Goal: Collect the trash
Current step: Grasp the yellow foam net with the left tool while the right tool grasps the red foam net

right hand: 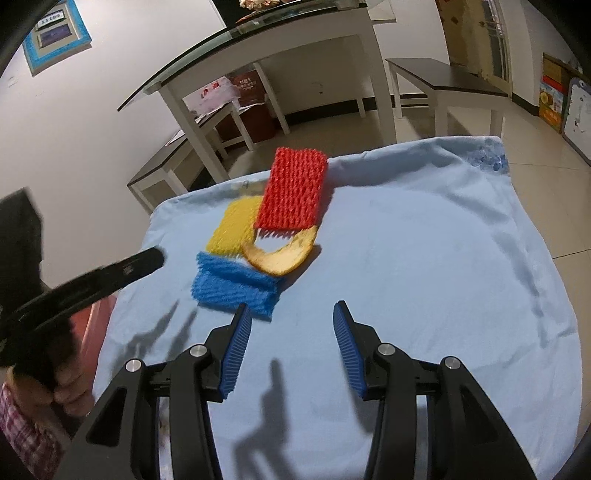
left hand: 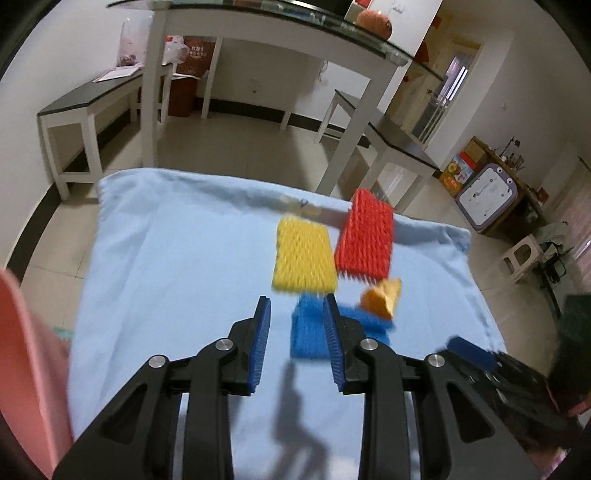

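Note:
Trash lies in a cluster on a light blue cloth point(left hand: 166, 258): a red foam net point(left hand: 365, 236), a yellow foam net point(left hand: 303, 254), a blue foam net point(left hand: 308, 336) and an orange peel point(left hand: 382, 297). My left gripper point(left hand: 295, 306) hovers open just short of the blue net, nothing between its pads. In the right wrist view the red net point(right hand: 295, 192) overlaps the yellow net point(right hand: 234, 225), and the peel point(right hand: 280, 254) rests against the blue net point(right hand: 236, 288). My right gripper point(right hand: 291, 310) is open and empty, near the blue net's right corner.
A pink container point(left hand: 22, 350) sits at the cloth's left edge. The left gripper point(right hand: 110, 273) and the hand holding it point(right hand: 66, 376) cross the right wrist view. A glass-topped table point(left hand: 258, 22) and dark-topped benches point(left hand: 85, 99) stand beyond on the tiled floor.

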Motion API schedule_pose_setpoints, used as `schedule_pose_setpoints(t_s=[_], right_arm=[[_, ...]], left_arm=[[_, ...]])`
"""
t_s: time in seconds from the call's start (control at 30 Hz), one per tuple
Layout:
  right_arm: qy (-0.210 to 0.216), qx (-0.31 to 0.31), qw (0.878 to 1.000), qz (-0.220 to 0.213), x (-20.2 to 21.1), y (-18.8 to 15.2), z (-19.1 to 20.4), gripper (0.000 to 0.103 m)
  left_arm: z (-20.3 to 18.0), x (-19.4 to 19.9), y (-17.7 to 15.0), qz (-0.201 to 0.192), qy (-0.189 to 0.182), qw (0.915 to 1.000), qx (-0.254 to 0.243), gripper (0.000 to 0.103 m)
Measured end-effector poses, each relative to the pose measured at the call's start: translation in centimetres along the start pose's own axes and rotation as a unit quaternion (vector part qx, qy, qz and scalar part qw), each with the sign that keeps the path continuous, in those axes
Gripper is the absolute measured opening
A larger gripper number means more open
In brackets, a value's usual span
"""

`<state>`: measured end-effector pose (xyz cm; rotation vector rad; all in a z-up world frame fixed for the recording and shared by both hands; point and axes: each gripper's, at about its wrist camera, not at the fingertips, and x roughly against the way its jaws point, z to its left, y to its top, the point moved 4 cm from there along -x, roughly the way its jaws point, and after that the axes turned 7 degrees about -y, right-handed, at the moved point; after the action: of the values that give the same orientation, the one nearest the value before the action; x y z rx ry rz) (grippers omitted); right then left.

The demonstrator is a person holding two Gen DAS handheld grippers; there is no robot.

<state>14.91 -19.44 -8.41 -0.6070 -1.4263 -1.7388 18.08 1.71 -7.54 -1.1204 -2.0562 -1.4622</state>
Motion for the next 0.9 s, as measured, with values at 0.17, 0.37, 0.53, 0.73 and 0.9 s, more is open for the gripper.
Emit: schedule_pose_setpoints(t_s=[0.17,0.37,0.53,0.73,0.9], right_arm=[[-0.003,-0.008,1.0,-0.009,-0.9,2.1,-0.5,0.047],[-0.001,-0.019,1.0,-0.012,-3.3,5.1,-0.6,0.05],[0.001,-0.034,0.999,0.001,-6.0,7.0,-0.6,0.05],[-0.005,-0.044,0.999,0.006,-8.4,8.6,-0.2,0.05],[-0.013,-0.046,0.999,0.01,-9.7,9.3,0.2,0.04]], left_arm=[[1.0,-4.4,1.4,0.021,0.018,0.9996,0.01,0.029],[1.3,-6.3,1.7,0.019,0.036,0.9992,0.0,0.029],[0.7,-6.3,1.3,0.02,0.029,0.9993,-0.015,0.022],[-0.1,-5.9,0.8,0.019,0.018,0.9993,-0.027,0.008],[-0.1,-4.6,0.5,0.011,0.012,0.9996,-0.022,0.008]])
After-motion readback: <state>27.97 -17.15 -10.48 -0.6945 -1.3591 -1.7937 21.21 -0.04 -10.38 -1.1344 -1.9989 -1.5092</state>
